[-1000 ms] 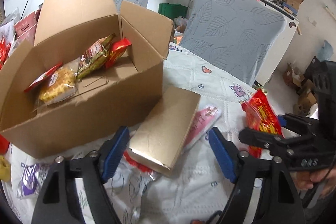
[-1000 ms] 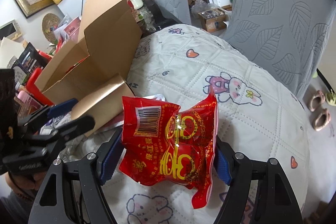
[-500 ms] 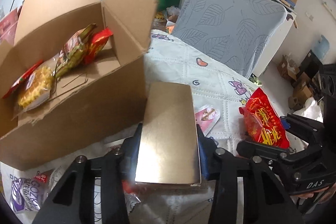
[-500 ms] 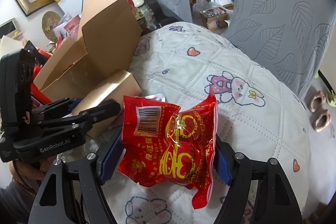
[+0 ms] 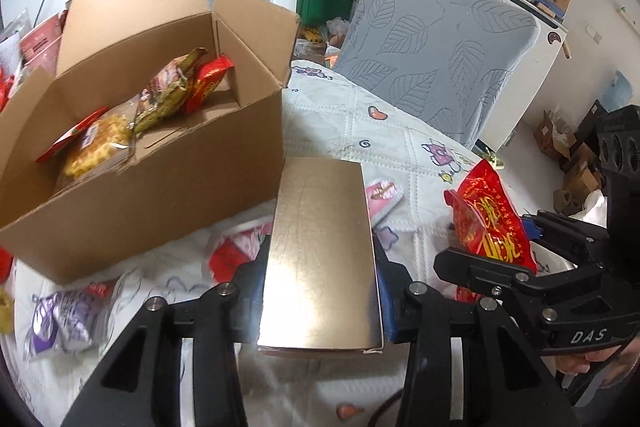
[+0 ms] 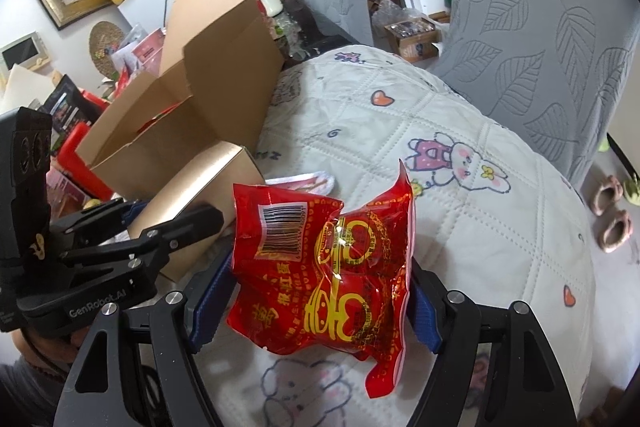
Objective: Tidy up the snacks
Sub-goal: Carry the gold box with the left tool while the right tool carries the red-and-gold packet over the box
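Left gripper (image 5: 320, 291): jaws have just been closing and now clamp the sides of one gold box (image 5: 320, 251), its far end just beside the front corner of the cardboard carton (image 5: 168, 187), above the quilted table cover (image 5: 384, 131).

Right gripper (image 6: 312, 291): one red snack bag (image 6: 324, 267) pinched between its blue pads, held above the cover, well right of the carton.

Step in hand, by judgement: both items gripped, neither yet packed. Next move calls for lifting the gold box over the carton's near wall and setting it in the free floor space at the right, then bringing the red bag after it.

Count, carton contents: one yellow biscuit pack (image 5: 96, 147), one green-brown packet (image 5: 168, 91), one small red packet (image 5: 208, 83); possibly more hidden.

Count, loose on cover: one purple-white packet (image 5: 68, 315), one pink packet (image 5: 382, 195), one red-white wrapper (image 5: 236, 247) partly under the box.

Chairs behind table: two, grey leaf-print covers.
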